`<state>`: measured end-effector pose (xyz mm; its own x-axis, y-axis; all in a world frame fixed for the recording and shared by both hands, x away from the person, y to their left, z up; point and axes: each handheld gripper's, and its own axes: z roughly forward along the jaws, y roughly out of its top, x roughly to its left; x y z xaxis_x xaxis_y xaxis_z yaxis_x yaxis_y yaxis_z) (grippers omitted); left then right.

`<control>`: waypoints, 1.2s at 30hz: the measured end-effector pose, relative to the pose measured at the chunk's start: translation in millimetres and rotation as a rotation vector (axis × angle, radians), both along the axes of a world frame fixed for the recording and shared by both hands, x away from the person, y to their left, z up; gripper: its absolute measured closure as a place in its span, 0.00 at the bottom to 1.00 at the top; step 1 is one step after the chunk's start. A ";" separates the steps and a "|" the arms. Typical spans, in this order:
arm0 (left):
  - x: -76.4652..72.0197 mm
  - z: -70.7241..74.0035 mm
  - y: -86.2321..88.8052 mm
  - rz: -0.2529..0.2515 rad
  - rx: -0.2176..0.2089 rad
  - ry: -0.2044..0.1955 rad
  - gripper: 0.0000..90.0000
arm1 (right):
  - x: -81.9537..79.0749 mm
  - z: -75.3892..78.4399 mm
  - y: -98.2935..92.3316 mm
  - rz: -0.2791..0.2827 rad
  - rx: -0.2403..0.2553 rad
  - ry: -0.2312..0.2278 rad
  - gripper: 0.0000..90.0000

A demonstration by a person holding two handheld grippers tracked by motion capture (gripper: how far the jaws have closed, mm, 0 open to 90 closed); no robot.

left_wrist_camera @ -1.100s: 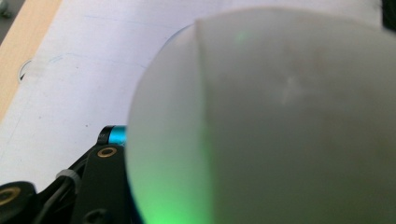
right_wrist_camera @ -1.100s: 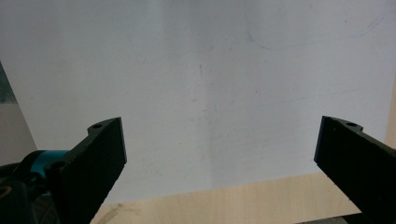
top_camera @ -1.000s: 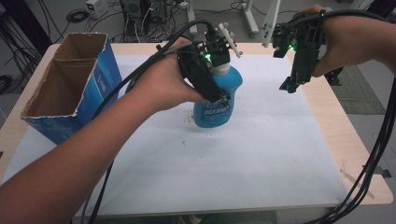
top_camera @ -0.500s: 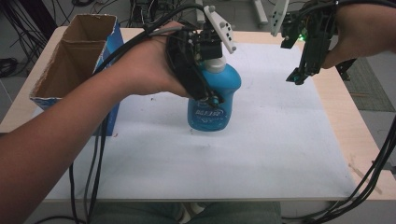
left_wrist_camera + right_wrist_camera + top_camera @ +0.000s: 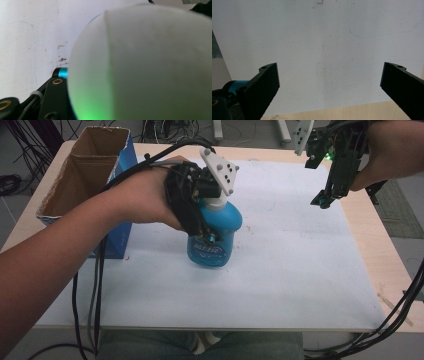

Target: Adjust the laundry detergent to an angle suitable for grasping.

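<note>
My left tongs (image 5: 202, 227) pinch the blue bottle (image 5: 215, 237) at its neck — bottle upright on the white sheet (image 5: 300, 270), near the worktop (image 5: 382, 255) centre. My right tongs (image 5: 325, 200) hang spread, nothing between them — well apart, far right. Cardboard box (image 5: 75, 175) at left edge.

We see the left gripper (image 5: 204, 227) clamped on a blue bottle (image 5: 216, 237) standing on the white mat (image 5: 300, 270). The right gripper (image 5: 324, 200) hangs above the mat's far right corner; a cardboard box (image 5: 80, 175) sits at left.
</note>
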<state>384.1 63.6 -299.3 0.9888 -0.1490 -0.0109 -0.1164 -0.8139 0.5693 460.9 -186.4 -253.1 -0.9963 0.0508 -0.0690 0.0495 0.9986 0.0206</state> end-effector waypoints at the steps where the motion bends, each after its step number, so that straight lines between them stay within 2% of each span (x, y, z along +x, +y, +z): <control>1: 0.0 0.0 0.0 0.000 0.000 0.000 0.48 | 0.0 -0.1 0.3 0.003 0.000 0.000 0.01; 5: 0.0 -5.4 4.1 -0.045 -0.012 -0.014 0.48 | 0.0 -0.6 1.5 0.003 -0.001 0.000 0.01; 8: 2.4 -9.8 6.2 -0.078 -0.037 -0.016 0.48 | 0.0 -1.2 2.2 0.005 -0.003 0.000 0.01; 11: 2.9 -13.9 5.7 -0.092 -0.042 -0.002 0.48 | -0.1 -1.7 2.6 0.002 -0.002 0.001 0.01; 18: 2.8 -21.2 4.0 -0.135 -0.036 -0.001 0.48 | 0.2 -2.3 1.8 -0.003 -0.005 0.001 0.01; 27: 1.8 -25.7 5.8 -0.153 -0.046 -0.002 0.48 | 1.5 -5.3 0.7 -0.004 -0.003 0.007 0.01; 33: -1.8 -32.1 6.5 -0.158 -0.057 0.013 0.48 | 2.1 -7.1 0.8 0.002 0.000 0.010 0.01; 35: -2.6 -32.6 6.9 -0.161 -0.062 0.009 0.48 | 2.0 -7.2 0.7 0.000 0.000 0.009 0.01; 36: -1.9 -31.8 7.2 -0.174 -0.053 -0.006 0.48 | 2.0 -7.2 0.6 -0.001 0.000 0.010 0.01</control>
